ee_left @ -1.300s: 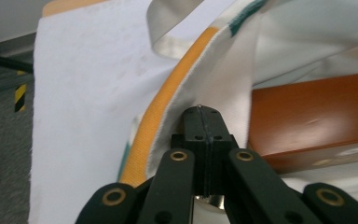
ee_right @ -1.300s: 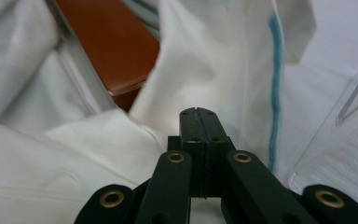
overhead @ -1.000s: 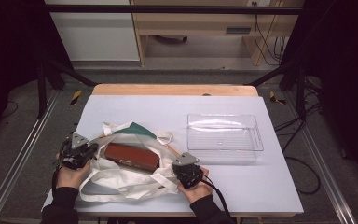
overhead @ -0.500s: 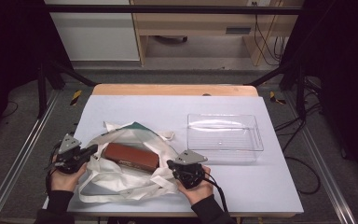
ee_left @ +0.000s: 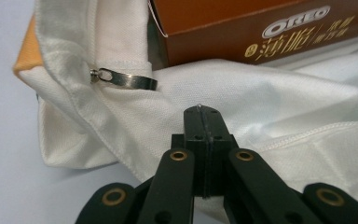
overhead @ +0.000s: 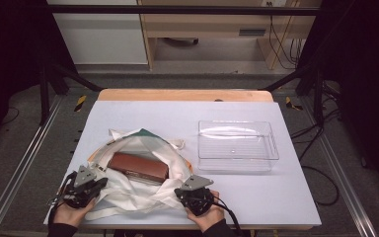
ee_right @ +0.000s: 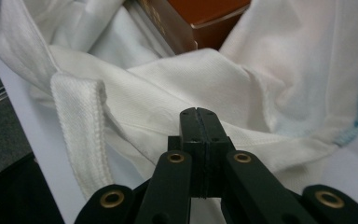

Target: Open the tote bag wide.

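A white cloth bag [overhead: 143,190] with teal and orange trim lies open on the near left of the table, and a brown Oreo box [overhead: 139,167] rests in its mouth. My left gripper [overhead: 99,181] sits at the bag's left edge, jaws shut. In the left gripper view its tips [ee_left: 201,111] hover over white cloth [ee_left: 270,107] just below the box [ee_left: 242,28], near a metal zipper pull [ee_left: 126,79]. My right gripper [overhead: 179,192] is at the bag's near right edge, also shut. Its tips [ee_right: 198,114] lie over folded cloth [ee_right: 177,79] beside a strap [ee_right: 81,126].
A clear plastic tray [overhead: 237,146] stands empty on the right half of the table. The table's near edge [overhead: 177,227] runs just below both hands. A wooden strip [overhead: 185,95] borders the far edge, with metal rails on either side.
Both hands have drawn back toward the near edge of the table, the left one more. The bag's cloth and straps have bunched closer around the box.
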